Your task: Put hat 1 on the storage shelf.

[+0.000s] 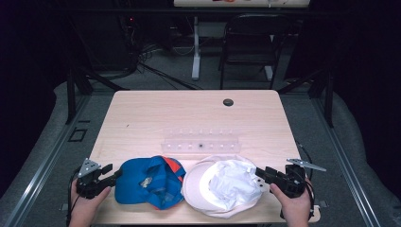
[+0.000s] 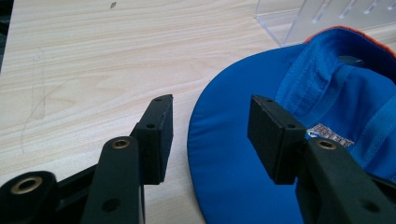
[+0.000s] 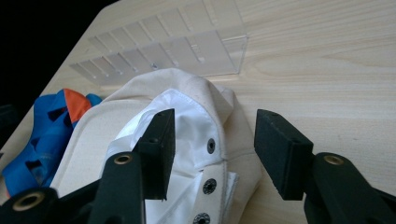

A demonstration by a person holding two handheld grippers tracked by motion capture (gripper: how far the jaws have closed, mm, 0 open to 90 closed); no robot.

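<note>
Broadly, by size:
Counter (image 1: 142, 118): pale wood-grain top with rounded corners; its far half is bare and open, with a small dark round hole (image 1: 228, 102) near the far edge. Dark floor and a folding chair (image 1: 250, 42) lie beyond.
Cream cap (image 1: 222, 187): at the near edge, right of centre, upside down, with crumpled white lining and metal snaps on its strap seen in the right gripper view. Its near rim sits close to the counter edge.
Blue cap (image 1: 146, 182): just left of the cream cap, about touching it, also upside down; smooth blue fabric with an orange patch and a small label inside, print unreadable.
Clear rack (image 1: 201, 144): transparent plastic with slots, just beyond both caps, faint against the wood.
Left gripper (image 1: 111, 172): jaws spread, straddling the blue cap's brim edge in its own view, not pinching it.
Right gripper (image 1: 260, 174): jaws spread over the cream cap's strap side, nothing clamped.
Hands: cut off by the bottom edge.
</note>
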